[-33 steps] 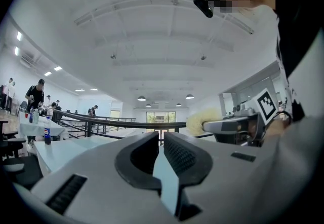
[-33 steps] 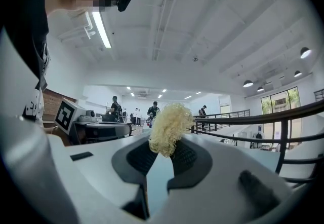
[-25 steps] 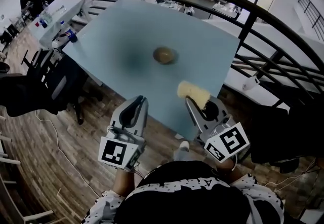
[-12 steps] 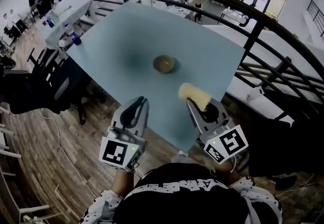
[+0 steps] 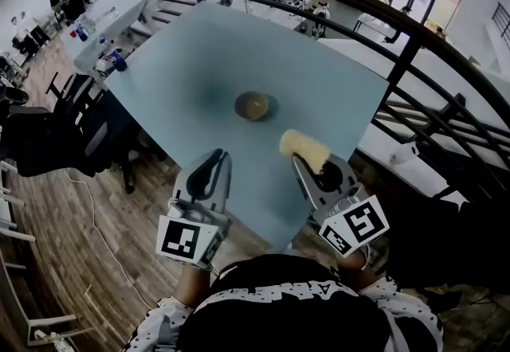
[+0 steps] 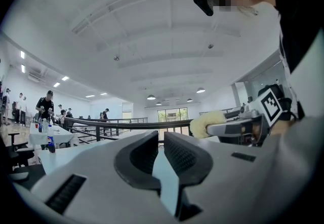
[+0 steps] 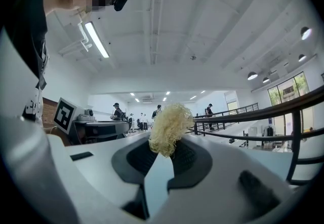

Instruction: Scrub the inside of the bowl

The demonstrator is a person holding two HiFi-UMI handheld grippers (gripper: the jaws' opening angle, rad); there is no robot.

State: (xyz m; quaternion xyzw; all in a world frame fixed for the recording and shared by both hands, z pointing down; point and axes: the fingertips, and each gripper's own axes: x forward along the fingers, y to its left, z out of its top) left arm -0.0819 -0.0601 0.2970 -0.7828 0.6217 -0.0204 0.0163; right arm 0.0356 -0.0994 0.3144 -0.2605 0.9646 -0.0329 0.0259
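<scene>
A small tan bowl [image 5: 254, 106] stands alone near the middle of the pale blue table [image 5: 183, 64], well ahead of both grippers. My right gripper [image 5: 300, 161] hovers over the table's near edge, shut on a fluffy yellow scrubber [image 5: 304, 146] that sticks out past its tips. In the right gripper view the scrubber [image 7: 168, 125] is pinched between the jaws of the right gripper [image 7: 162, 153]. My left gripper [image 5: 217, 161] is level with it on the left, shut with nothing in it [image 6: 161, 139]. From there the scrubber [image 6: 206, 124] shows off to the right.
A dark curved railing [image 5: 398, 56] runs behind and to the right of the table. Black chairs [image 5: 48, 143] stand on the wood floor to the left. A second table [image 5: 100, 36] with bottles and several people lies far left.
Both grippers hold the same pose and the scrubber stays gripped. Only the head camera has drifted, so the bowl sits slightly lower in the view.
</scene>
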